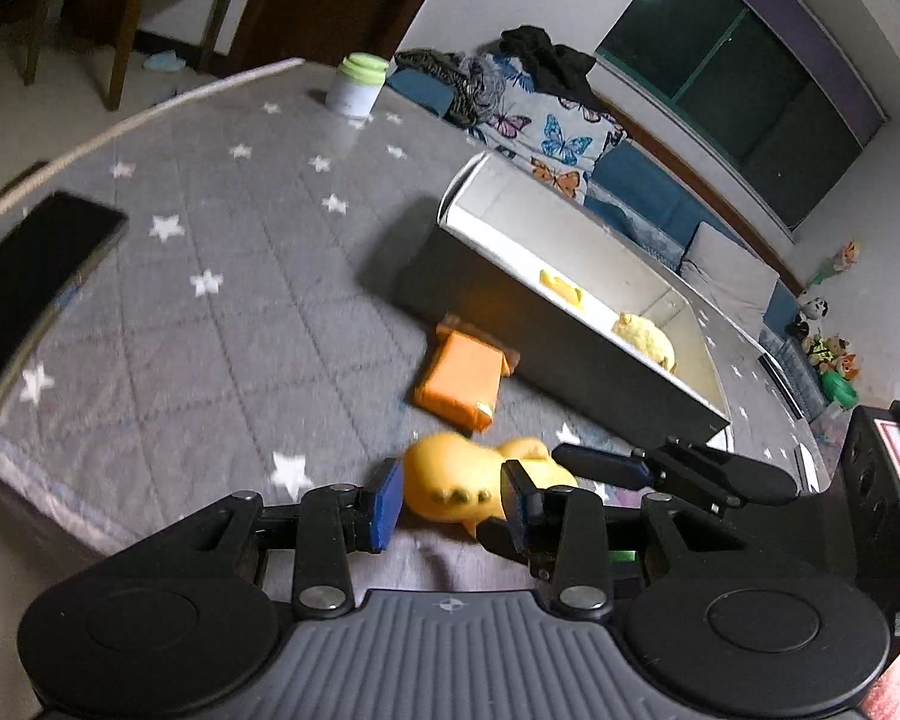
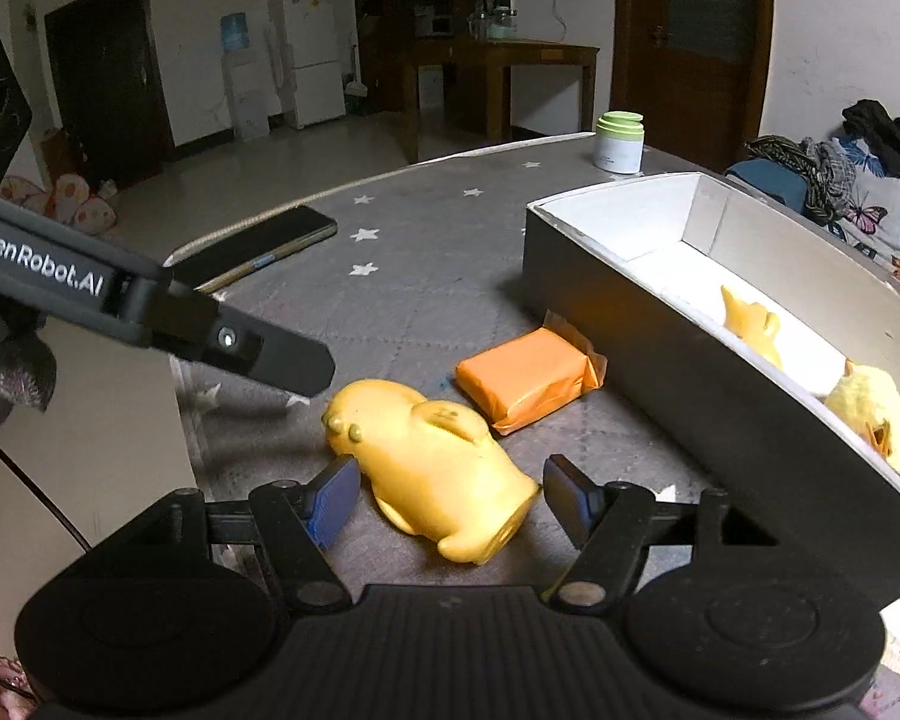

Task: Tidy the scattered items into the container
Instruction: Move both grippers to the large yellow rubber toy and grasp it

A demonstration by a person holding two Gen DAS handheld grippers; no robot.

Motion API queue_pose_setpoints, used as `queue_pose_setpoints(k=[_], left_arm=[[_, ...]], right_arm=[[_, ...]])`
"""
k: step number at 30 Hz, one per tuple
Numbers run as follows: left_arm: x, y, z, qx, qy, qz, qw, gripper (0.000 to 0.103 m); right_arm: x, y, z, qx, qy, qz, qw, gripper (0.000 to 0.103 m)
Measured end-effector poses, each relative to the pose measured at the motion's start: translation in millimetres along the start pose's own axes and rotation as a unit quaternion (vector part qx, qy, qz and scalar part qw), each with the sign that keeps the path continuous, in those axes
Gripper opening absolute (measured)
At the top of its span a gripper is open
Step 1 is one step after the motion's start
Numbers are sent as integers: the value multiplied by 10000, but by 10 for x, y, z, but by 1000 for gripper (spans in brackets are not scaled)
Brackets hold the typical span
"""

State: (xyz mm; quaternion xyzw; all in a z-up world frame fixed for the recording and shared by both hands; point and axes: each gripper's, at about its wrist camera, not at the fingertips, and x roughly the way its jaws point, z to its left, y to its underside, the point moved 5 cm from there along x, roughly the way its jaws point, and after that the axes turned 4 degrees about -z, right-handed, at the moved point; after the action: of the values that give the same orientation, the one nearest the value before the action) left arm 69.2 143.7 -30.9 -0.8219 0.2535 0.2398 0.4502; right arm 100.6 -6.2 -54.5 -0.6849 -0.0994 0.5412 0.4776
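Note:
A yellow rubber duck toy (image 2: 432, 468) lies on its side on the grey star-patterned cloth (image 2: 414, 228). My right gripper (image 2: 450, 495) is open with its blue pads on either side of the toy's lower body, not touching it. In the left wrist view the same toy (image 1: 450, 480) lies beyond my left gripper (image 1: 453, 501), which is open and empty. An orange wrapped packet (image 2: 525, 378) lies next to the black box with white inside (image 2: 624, 330), also seen from the left (image 1: 510, 306). The box holds a yellow toy (image 2: 750, 324) and a yellow plush (image 2: 870, 414).
A black phone (image 1: 30, 294) lies at the cloth's left edge. A white jar with a green lid (image 2: 619, 143) stands at the far edge. A butterfly-print pillow and clothes (image 1: 546, 120) lie behind the box. The right gripper's finger (image 1: 606, 465) shows in the left view.

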Motion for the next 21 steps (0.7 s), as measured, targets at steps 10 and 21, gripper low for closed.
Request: queue_pose_setpoints(k=[10,21], left_arm=[[87,49,164,-696,217,52,9973,38],[227,-7,271,-1134,245,63,9932,39]], right_arm=[[-119,82,177,-198,-208,153,9995,70],[-8,41,117,135,-291,208,9993,64]])
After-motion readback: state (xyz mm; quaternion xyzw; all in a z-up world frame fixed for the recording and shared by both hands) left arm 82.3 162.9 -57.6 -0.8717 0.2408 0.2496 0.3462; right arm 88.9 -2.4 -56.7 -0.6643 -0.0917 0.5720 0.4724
